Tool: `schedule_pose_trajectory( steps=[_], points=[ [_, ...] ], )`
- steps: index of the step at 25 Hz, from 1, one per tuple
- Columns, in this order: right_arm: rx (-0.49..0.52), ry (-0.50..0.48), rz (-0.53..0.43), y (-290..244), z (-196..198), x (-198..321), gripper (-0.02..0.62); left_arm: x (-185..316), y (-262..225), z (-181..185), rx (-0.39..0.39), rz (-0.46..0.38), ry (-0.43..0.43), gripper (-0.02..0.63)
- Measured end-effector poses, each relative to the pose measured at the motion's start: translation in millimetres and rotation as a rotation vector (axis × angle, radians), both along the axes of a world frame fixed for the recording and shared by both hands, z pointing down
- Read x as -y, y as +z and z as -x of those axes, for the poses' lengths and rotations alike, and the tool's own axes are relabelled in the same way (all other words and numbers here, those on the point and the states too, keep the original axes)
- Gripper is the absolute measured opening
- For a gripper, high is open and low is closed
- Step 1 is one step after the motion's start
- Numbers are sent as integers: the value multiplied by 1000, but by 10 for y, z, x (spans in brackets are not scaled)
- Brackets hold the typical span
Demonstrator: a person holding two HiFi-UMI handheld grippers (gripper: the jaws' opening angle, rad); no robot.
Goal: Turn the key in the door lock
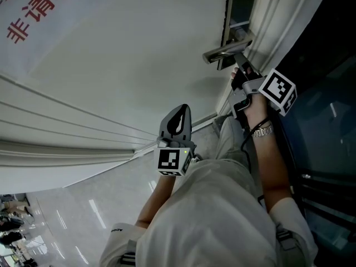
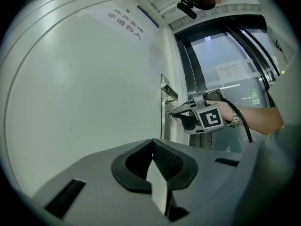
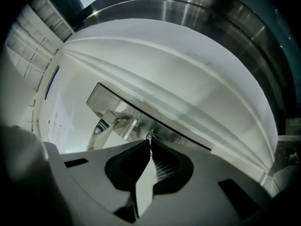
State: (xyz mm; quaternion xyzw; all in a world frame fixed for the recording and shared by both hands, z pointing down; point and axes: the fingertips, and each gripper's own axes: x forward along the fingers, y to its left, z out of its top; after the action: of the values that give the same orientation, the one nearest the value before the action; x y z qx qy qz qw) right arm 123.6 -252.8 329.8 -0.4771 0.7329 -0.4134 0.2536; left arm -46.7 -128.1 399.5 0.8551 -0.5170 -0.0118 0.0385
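Right hand-held gripper (image 3: 150, 144) pinched narrow on the key (image 3: 150, 137), under the door handle (image 1: 223, 52) at upper right, left hand-held gripper (image 1: 177, 118) centre frame, jaws together, empty

On the white door (image 1: 139, 54), upper left of the head view, stand red Chinese characters (image 1: 39, 10) — 非请 read clearly, the next is cut off. Right of centre in the left gripper view — a paper notice (image 2: 233, 72) on glass (image 2: 211, 55), its print too small to read.

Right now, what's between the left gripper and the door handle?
Only bare white door lies between left gripper and door handle, seen in the head view.
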Motion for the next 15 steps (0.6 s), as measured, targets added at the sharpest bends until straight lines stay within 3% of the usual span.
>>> schedule_pose_trajectory(
  steps=[15],
  points=[
    [211,33,56,29,-24,-3,18,-21,-22,46,-8,-11,-8,9]
  ],
)
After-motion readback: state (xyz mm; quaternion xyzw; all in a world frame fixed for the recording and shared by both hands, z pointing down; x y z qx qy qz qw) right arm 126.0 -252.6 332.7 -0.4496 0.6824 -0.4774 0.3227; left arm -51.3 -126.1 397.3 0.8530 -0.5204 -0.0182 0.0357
